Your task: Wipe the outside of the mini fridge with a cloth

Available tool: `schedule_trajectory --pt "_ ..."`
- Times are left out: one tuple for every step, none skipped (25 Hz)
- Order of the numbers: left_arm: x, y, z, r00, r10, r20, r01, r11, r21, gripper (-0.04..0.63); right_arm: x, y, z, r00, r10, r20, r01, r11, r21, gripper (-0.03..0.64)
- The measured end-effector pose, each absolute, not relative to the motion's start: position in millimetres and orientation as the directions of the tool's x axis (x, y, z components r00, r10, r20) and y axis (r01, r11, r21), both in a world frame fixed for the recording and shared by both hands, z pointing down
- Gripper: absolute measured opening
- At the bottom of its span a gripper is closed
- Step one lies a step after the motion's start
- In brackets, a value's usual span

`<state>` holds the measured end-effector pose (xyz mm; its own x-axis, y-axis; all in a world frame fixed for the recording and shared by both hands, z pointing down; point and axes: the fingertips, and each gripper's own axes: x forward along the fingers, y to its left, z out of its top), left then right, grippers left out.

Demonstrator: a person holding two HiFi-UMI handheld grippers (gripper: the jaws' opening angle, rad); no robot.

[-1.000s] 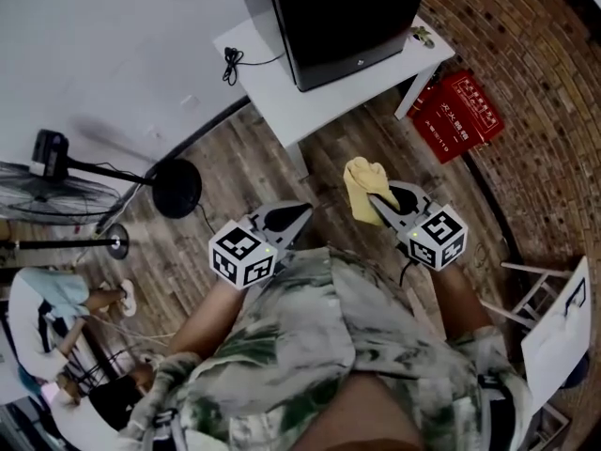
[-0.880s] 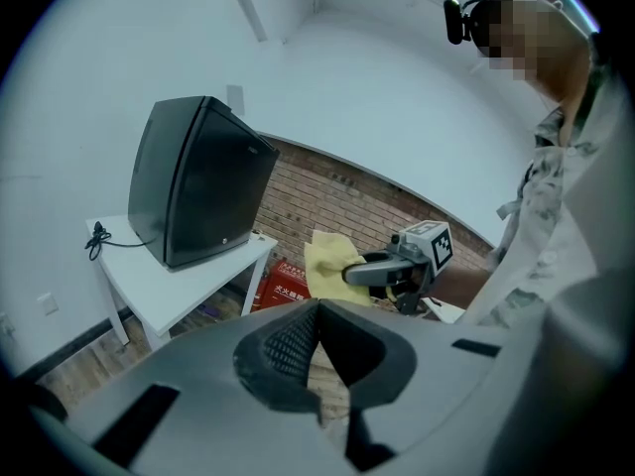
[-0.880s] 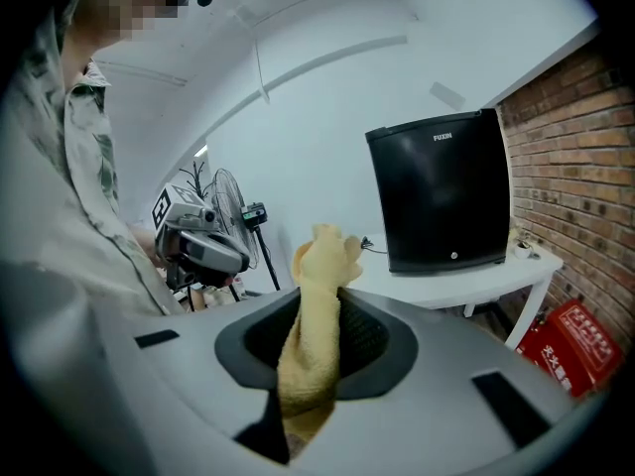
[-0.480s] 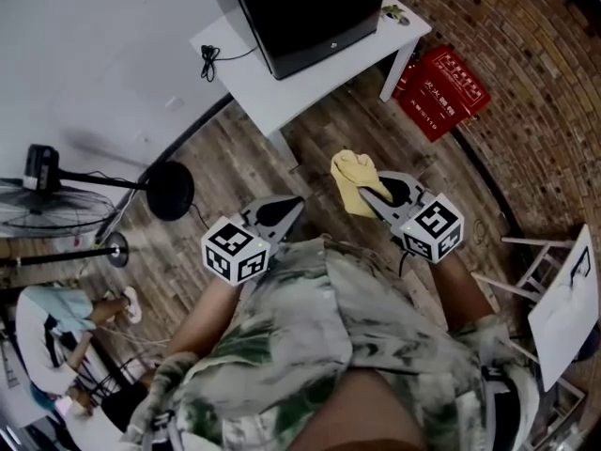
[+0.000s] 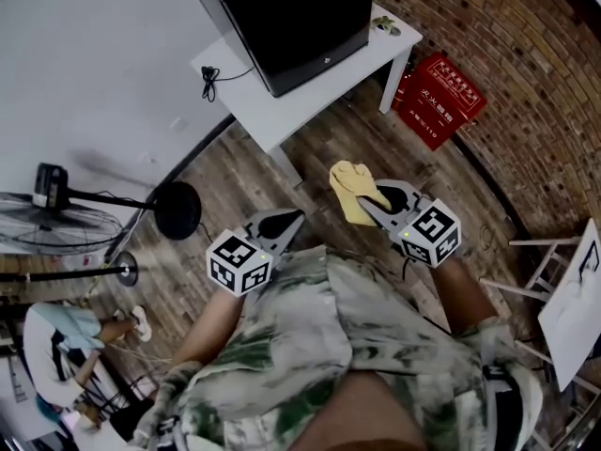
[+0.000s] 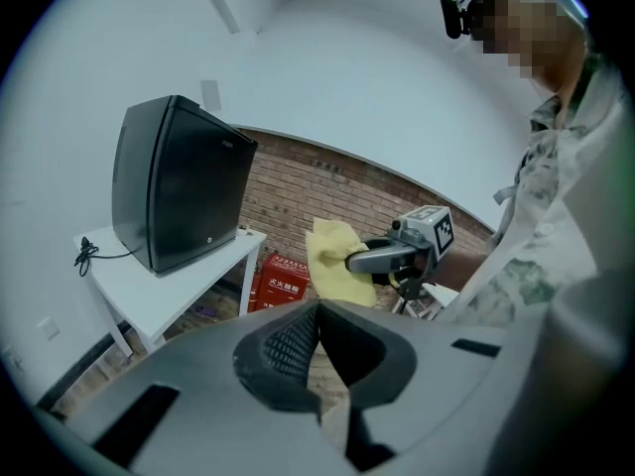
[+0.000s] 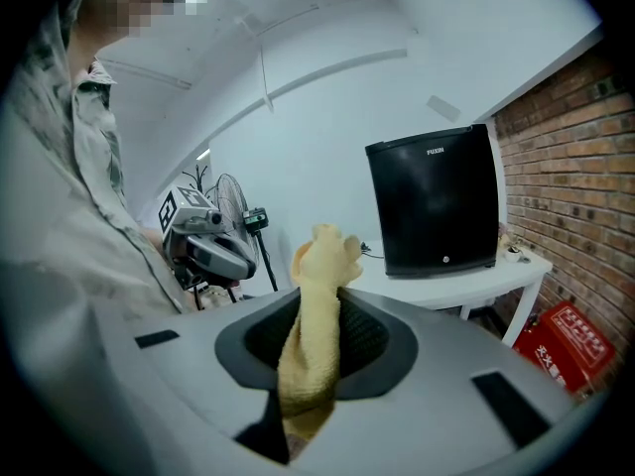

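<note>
A black mini fridge [image 5: 296,22] stands on a low white table [image 5: 291,101] against the white wall, also seen as the mini fridge [image 7: 437,201] and the mini fridge [image 6: 174,191]. My right gripper [image 5: 368,205] is shut on a yellow cloth [image 5: 350,188], held over the wooden floor a short way in front of the table. The cloth [image 7: 313,320] sticks up between the jaws; in the left gripper view the cloth [image 6: 332,266] hangs from that gripper. My left gripper [image 5: 291,222] is beside it, shut with nothing in it.
A red crate [image 5: 439,97] sits under the table's right end by the brick wall [image 5: 526,83]. A standing fan [image 5: 66,219] and its round base [image 5: 177,210] are at the left. A cable [image 5: 211,78] lies on the table. A white chair [image 5: 568,294] stands at the right.
The view has shifted closer to the fridge and table. Both grippers keep their pose, the cloth still held in the right one.
</note>
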<state>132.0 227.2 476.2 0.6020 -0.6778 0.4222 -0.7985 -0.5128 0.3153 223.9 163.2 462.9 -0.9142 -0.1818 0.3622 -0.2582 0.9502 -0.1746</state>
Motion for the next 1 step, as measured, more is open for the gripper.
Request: schedule_trajectory --pt "134.9 227.7 475.9 0.604 -0.676 0.422 -0.797 -0.514 0.316 0.026 225.6 163.6 462.6 -0.915 -0.18 0.362 -0.256 0.951 -0.176 0.095"
